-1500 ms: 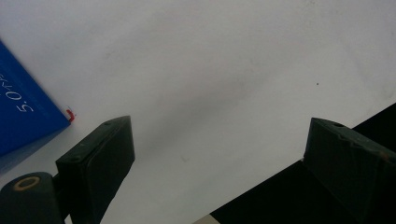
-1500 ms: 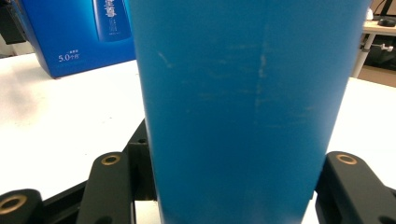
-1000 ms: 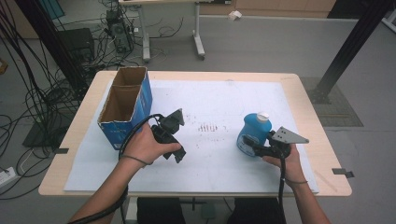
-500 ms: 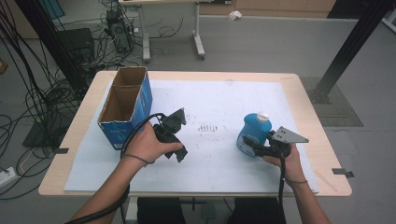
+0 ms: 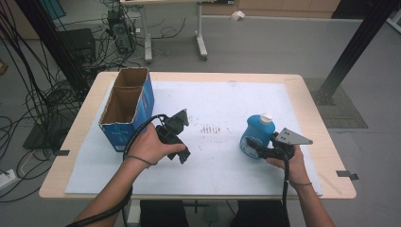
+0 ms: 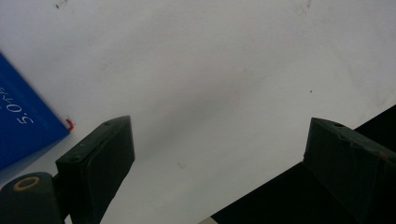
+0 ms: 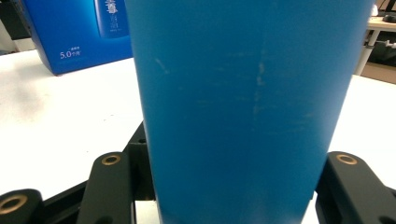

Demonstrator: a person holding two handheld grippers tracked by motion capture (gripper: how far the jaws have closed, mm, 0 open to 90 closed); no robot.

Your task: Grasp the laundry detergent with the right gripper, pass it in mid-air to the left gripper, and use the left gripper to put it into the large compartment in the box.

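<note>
High view: one bottle point(image 5: 257, 134), one box point(image 5: 128, 106).

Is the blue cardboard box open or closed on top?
Open. The high view looks straight into the blue box: top flaps up, brown inside walls showing, nothing visible inside.

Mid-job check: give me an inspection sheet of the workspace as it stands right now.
Surface: wooden table under a white sheet, faint dark marks near its middle.
Job's things: blue bottle with white cap, upright at right; open blue carton at left.
Clutter: nothing seen.
Grippers: right tongs closed on the bottle's lower body; left tongs open, holding nothing, over the sheet beside the carton.
Cables: one trails from each gripper toward the person; a tangle on the floor at left.
Surroundings: grey floor, another table's legs, black post at right.
</note>
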